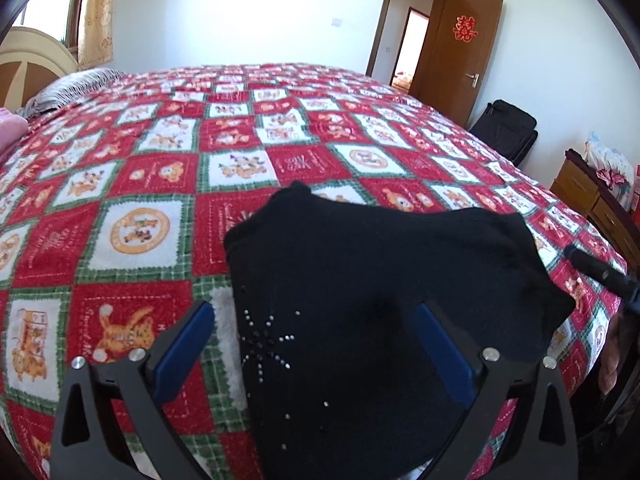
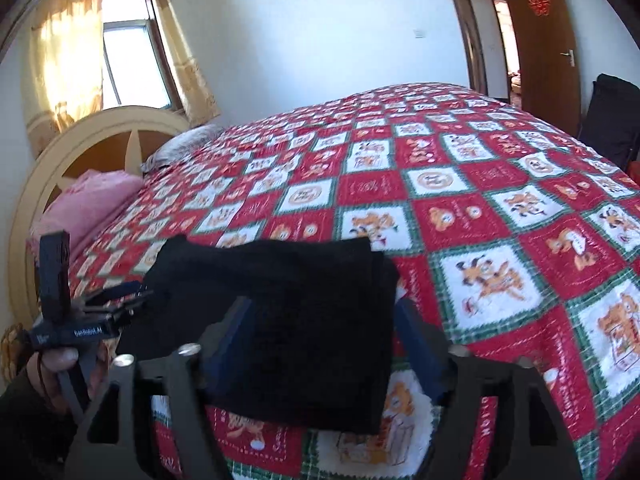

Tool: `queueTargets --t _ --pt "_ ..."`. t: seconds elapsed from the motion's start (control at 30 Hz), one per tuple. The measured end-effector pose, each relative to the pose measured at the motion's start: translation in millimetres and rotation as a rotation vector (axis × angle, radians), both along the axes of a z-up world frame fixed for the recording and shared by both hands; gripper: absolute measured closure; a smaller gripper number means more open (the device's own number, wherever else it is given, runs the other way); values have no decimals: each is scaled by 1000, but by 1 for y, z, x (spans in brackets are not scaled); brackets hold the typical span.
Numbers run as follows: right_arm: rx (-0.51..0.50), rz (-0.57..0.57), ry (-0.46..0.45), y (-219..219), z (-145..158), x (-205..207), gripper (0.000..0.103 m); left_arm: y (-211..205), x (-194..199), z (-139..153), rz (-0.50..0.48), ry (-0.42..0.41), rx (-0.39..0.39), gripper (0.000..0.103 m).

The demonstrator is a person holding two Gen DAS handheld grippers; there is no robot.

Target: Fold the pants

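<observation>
Left gripper, black frame with blue pads: jaws spread wide, poised over the near part of the folded black fabric pants. Pads do not press the cloth; nothing gripped. A starburst of small silver studs on the pants lies between the fingers, towards the left one.

Right gripper, same build: jaws wide, straddling the near end of the pants. Blue pads stand just beside the cloth edges on both sides; frame is motion-blurred, and the pads do not appear to pinch. The right side of the bundle shows stacked layers of fabric.

Pants lie as a compact folded bundle near the bed's front edge, flat on the red, white and green checked cartoon-print blanket.

In the right wrist view, a person's hand holds the left gripper's handle at lower left.

Further back: pink pillow and grey striped pillow at the cream and brown wooden headboard. Beyond, yellow curtains, brown open door with red paper emblem, black suitcase against the wall, wooden dresser.
</observation>
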State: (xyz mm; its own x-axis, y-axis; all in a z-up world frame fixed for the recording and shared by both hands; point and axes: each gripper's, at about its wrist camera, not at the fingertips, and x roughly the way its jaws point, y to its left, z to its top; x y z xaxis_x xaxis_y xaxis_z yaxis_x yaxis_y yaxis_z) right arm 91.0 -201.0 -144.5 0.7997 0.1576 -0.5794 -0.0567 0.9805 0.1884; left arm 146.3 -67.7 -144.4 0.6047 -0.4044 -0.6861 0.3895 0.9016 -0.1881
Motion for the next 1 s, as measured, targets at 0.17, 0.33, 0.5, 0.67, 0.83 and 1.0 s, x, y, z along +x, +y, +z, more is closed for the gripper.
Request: queueTargets --t 0.17,0.33,0.5,0.67,0.83,1.0 --pt "38 -19 69 -13 -7 22 22 8 10 -12 2 47 -62 0" --pt "122 -31 155 -25 -30 40 22 8 14 -13 -16 50 -83 0" --pt "194 -26 162 -29 -43 44 22 3 17 -14 -23 52 -68 0" --pt "213 36 188 -15 -48 53 30 3 19 -15 -31 58 -59 0" --pt "353 37 199 -37 -54 50 61 11 19 -14 -39 64 -104 6" --pt "344 35 198 -32 -54 51 62 14 16 -12 -38 60 -137 23"
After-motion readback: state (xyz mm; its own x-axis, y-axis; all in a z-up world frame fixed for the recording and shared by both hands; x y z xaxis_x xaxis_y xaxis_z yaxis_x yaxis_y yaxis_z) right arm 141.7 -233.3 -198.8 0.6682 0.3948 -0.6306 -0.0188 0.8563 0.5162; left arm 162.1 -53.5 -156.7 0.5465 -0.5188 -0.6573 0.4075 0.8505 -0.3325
